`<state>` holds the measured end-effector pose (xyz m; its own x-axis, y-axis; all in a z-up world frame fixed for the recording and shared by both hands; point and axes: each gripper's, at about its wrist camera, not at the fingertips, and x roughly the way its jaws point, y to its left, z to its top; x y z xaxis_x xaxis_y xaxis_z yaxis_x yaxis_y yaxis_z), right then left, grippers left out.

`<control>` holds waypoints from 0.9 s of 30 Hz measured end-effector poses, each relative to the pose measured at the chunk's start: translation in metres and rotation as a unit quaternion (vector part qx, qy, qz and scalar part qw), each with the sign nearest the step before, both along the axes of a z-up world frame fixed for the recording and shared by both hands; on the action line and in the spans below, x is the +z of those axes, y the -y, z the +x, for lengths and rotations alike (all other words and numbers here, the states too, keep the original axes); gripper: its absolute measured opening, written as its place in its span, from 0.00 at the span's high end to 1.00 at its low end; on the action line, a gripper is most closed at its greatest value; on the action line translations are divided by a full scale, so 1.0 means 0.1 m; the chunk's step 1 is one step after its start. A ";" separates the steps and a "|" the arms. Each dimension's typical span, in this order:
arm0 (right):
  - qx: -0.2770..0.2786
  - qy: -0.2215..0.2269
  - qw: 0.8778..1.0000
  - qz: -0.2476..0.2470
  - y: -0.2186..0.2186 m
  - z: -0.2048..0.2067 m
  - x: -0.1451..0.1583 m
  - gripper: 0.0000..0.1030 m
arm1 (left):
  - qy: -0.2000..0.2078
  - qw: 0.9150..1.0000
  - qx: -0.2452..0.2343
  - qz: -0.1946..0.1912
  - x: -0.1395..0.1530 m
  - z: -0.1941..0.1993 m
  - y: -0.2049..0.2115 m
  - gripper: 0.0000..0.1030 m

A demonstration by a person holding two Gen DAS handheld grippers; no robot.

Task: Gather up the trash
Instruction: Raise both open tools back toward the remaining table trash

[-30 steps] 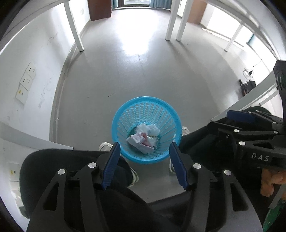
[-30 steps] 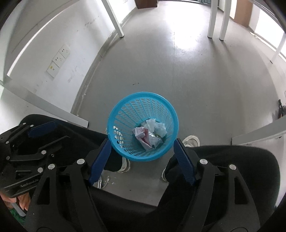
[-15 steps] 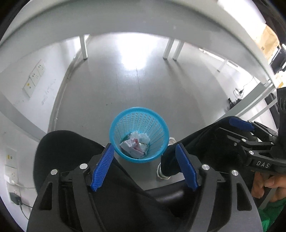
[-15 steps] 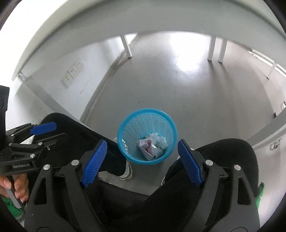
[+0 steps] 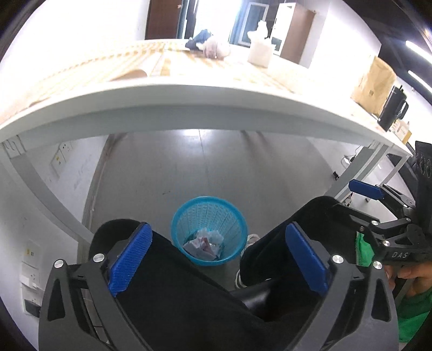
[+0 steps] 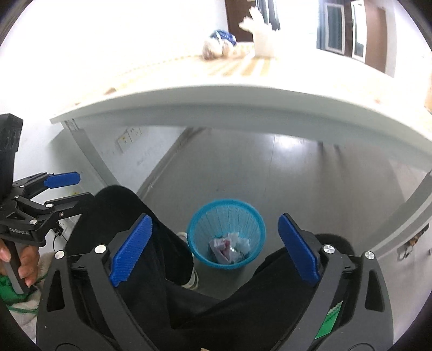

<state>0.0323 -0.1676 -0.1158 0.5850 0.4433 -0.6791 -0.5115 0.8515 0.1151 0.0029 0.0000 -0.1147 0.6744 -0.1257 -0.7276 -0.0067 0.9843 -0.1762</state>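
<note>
Both hand-held black grippers with blue pads, left gripper (image 5: 218,259) and right gripper (image 6: 214,244), have risen from the floor to table-edge height, jaws opening with nothing between them, while crumpled white paper trash (image 5: 204,244) lies inside the round blue plastic lattice basket (image 5: 209,208) below, suggesting that drop-off is finished.

A grey, glossy floor (image 5: 205,162) is seen beneath a white-edged table (image 5: 216,102) with a pale wood-striped top. Wall sockets (image 5: 62,156) are mounted on the white wall (image 6: 81,172) at left. A dark brown door (image 5: 162,19) and bright windows (image 6: 334,27) are noted beyond. Strong daylight is reflected off the floor.
</note>
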 end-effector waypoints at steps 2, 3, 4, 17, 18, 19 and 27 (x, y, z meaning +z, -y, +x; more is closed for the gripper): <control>0.002 0.012 1.000 0.005 0.00 -0.03 0.13 0.09 | 0.005 1.000 -0.002 -0.002 0.04 0.00 -0.01 0.06; 0.003 0.019 1.000 0.008 0.01 -0.03 0.21 0.09 | 0.013 1.000 -0.003 -0.001 0.09 0.00 0.00 0.06; 0.002 0.027 1.000 0.012 0.02 -0.03 0.29 0.09 | 0.021 1.000 -0.005 0.000 0.15 -0.01 0.01 0.06; -0.037 0.080 0.995 0.057 0.18 0.50 0.92 0.09 | 0.099 0.995 0.008 0.001 0.80 0.35 -0.19 0.06; -0.040 0.082 0.994 0.059 0.19 0.55 0.96 0.09 | 0.103 0.995 0.007 -0.001 0.82 0.39 -0.20 0.06; -0.043 0.085 0.994 0.061 0.19 0.61 0.99 0.09 | 0.104 0.995 0.008 -0.002 0.83 0.41 -0.20 0.06; -0.047 0.104 0.991 0.068 0.17 1.10 1.30 0.09 | 0.115 0.993 0.012 -0.005 1.02 0.80 -0.30 0.06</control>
